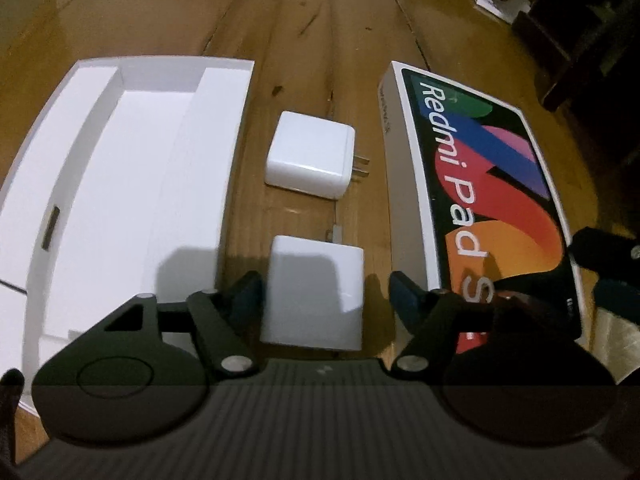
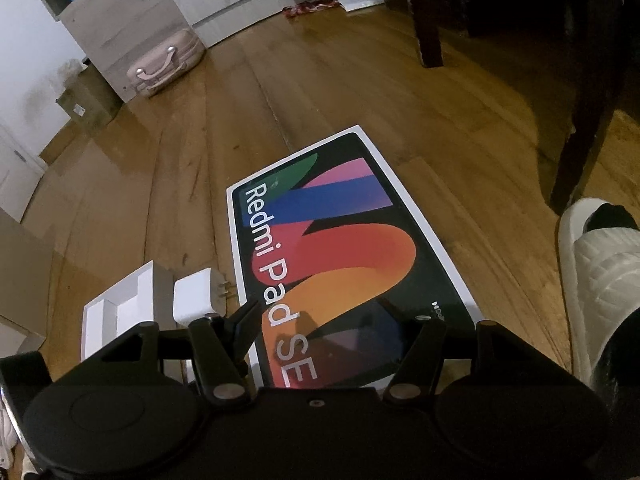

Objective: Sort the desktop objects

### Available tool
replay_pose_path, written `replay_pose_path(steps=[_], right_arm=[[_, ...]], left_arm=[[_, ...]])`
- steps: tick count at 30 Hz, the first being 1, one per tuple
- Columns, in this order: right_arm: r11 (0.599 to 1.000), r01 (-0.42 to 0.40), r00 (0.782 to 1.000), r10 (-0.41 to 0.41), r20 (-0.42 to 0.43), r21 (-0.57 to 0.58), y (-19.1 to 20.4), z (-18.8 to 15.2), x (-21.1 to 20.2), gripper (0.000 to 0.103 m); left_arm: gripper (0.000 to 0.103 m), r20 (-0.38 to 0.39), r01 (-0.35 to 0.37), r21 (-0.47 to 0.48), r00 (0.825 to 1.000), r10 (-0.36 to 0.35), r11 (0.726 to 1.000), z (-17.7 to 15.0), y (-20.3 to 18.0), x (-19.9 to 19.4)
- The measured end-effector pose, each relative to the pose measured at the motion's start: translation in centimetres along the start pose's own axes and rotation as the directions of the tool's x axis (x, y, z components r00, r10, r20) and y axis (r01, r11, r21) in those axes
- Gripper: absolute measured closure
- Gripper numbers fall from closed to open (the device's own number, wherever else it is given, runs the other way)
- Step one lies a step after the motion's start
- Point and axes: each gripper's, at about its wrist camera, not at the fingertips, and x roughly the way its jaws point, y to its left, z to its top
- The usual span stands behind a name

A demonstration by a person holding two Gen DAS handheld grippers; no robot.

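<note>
- The wooden floor runs open beyond the things; a narrow strip of it lies between the white tray and the Redmi Pad SE lid, and both chargers sit in that strip.
- To my right a chair leg and my slippered foot bound the lid's far side; a pink suitcase stands well away by the cabinet.
- My left gripper hangs low, spread wide, its fingers either side of the near charger without touching it.
- My right gripper is also spread wide, held over the lid's near end, gripping nothing.
- The far charger lies just beyond, prongs toward the lid.
- The tray's compartments show only white card.
</note>
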Motion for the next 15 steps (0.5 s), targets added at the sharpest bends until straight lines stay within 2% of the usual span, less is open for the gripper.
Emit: replay_pose_path(steps=[5, 15], right_arm=[[1.000, 0.007, 1.000, -0.008, 0.004, 0.019, -0.6, 0.1, -0.2, 0.036], [0.999, -0.013, 1.000, 0.013, -0.014, 0.036, -0.1, -0.2, 0.3, 0.036]], left_arm=[[0.050, -0.018, -0.049, 0.000, 0.999, 0.049, 0.999, -0.1, -0.4, -0.3], [0.051, 0.026, -0.050, -0.033, 0.998, 0.051, 0.998, -0.2, -0.1, -3.6]])
